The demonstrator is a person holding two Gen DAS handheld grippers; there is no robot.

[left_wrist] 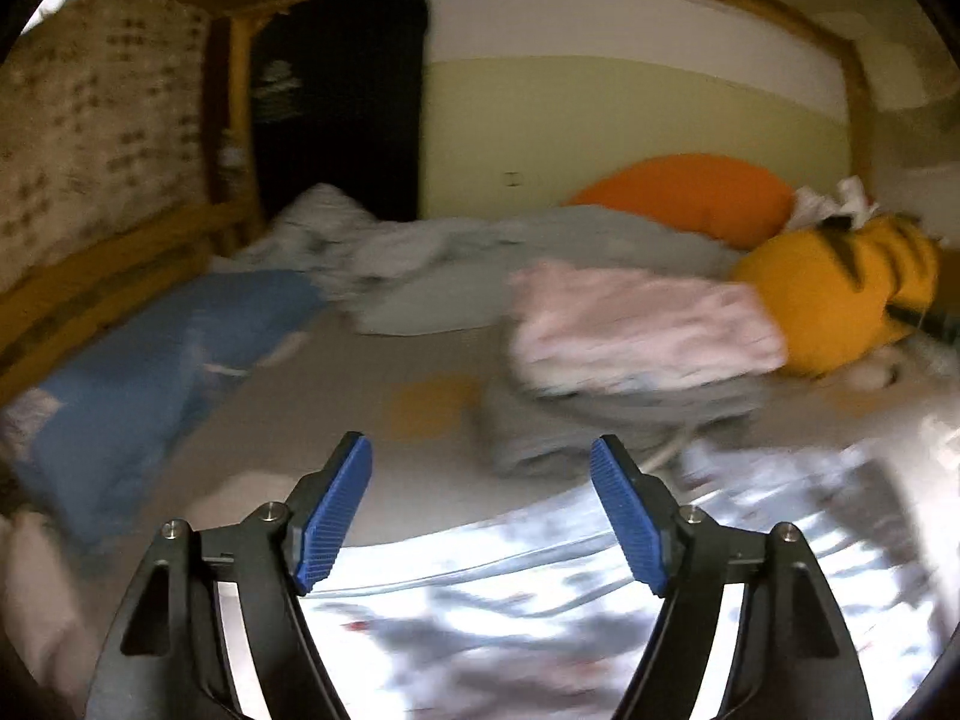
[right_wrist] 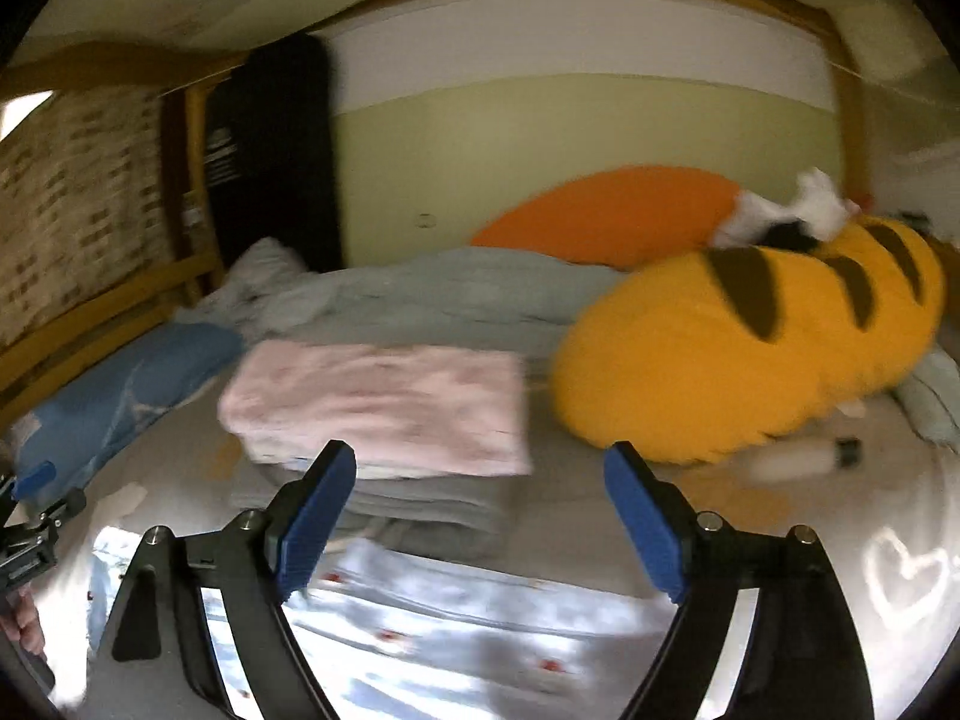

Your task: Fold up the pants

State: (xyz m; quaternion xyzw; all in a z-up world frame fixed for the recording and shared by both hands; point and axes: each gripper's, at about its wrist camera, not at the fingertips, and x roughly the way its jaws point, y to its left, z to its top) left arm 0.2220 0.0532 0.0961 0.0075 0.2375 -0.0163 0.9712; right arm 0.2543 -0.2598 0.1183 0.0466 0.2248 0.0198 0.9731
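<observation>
Pale patterned pants (right_wrist: 456, 624) with small red marks lie flat on the bed, close under both grippers; they also fill the bottom of the left wrist view as the same pants (left_wrist: 540, 612), blurred. My left gripper (left_wrist: 480, 510) stands open above them with nothing between its blue pads. My right gripper (right_wrist: 480, 516) is open too, its jaws wide apart and empty over the pants' far edge. The left gripper also shows at the left edge of the right wrist view, with a hand on it.
Beyond the pants sits a stack of folded clothes: a pink piece (right_wrist: 384, 402) on grey ones (right_wrist: 420, 504). A yellow striped plush (right_wrist: 750, 348), an orange pillow (right_wrist: 606, 210), a blue garment (left_wrist: 150, 372), a rumpled duvet (right_wrist: 420, 294) and a wooden bed rail (left_wrist: 108, 282) surround it.
</observation>
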